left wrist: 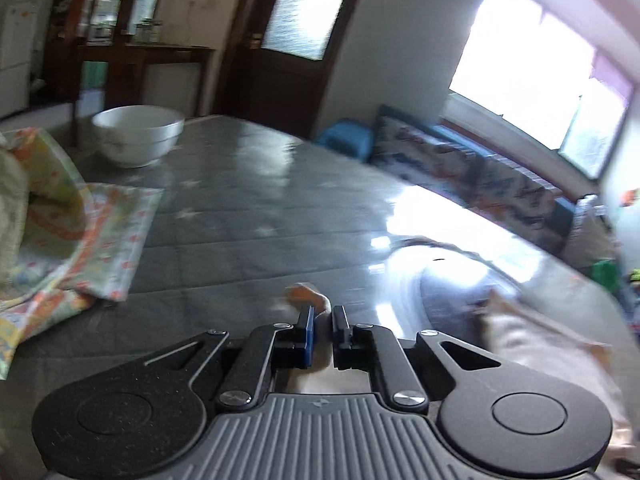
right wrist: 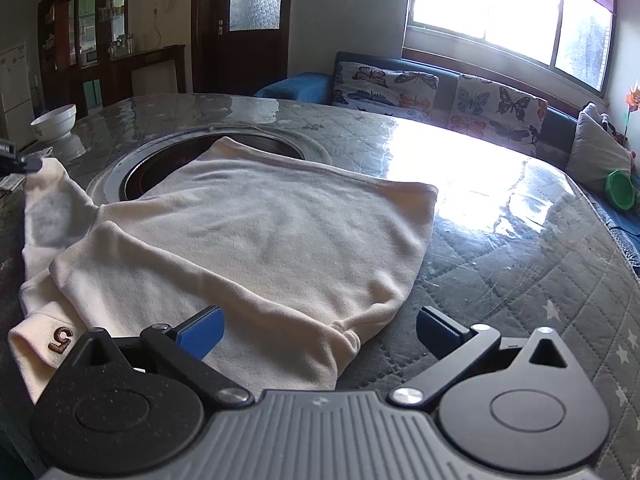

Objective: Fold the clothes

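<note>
A cream sweatshirt (right wrist: 256, 232) lies on the grey quilted table (right wrist: 520, 264), partly folded, with a sleeve cuff marked "5" (right wrist: 60, 338) at the near left. My right gripper (right wrist: 320, 332) is open and empty just above the garment's near edge. My left gripper (left wrist: 323, 318) is shut on a cream sleeve end (left wrist: 316, 300) and holds it above the table. In the right wrist view the left gripper's tip (right wrist: 16, 158) shows at the far left, lifting the sleeve (right wrist: 48, 200). The left wrist view is motion-blurred.
A white bowl (left wrist: 138, 134) stands at the table's far left. A colourful patterned cloth (left wrist: 72, 240) lies beside it. A round metal ring (right wrist: 200, 140) is set in the table under the sweatshirt. A sofa with butterfly cushions (right wrist: 440, 96) stands behind.
</note>
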Motion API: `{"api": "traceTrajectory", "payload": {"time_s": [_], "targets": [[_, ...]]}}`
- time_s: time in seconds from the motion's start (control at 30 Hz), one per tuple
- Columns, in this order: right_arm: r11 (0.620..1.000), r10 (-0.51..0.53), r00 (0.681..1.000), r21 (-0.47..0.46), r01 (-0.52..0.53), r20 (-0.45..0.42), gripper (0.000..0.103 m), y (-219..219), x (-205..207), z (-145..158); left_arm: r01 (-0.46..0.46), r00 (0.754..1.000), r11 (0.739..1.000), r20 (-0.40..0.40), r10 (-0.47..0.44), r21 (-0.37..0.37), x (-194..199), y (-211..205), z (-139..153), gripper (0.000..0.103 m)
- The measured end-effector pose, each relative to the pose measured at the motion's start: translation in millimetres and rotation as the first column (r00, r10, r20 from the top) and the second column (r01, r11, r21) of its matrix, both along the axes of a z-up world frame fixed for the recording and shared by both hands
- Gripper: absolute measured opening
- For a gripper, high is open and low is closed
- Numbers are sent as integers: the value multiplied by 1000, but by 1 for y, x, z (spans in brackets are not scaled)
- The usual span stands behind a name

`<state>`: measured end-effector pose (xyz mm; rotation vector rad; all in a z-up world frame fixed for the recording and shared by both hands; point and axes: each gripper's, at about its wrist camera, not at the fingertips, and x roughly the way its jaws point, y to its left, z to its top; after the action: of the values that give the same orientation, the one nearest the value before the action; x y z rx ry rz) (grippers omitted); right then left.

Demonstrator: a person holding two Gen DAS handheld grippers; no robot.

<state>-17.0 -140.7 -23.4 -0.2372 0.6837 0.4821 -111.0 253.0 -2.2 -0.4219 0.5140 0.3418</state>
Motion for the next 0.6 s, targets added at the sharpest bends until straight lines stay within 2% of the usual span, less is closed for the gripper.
{"api": "traceTrajectory", "payload": {"time_s": [0.13,0.27,0.43,0.6], "targets": [[1000,-6,1000,16,6,8,103,-5,-2,2,116,992,993,55,-115,-30,3,-29,22,9],[999,-21,1000,35,20,17,103,-13,-5,5,244,966,968,94,-239,-49,9,-66,39,9],[997,-45,999,57,43,29,103,-26,-9,8,403,912,912,116,-394,-74,18,-116,52,9],[995,-69,997,79,66,40,103,-38,-13,12,520,852,849,124,-509,-91,27,-165,55,9]]}}
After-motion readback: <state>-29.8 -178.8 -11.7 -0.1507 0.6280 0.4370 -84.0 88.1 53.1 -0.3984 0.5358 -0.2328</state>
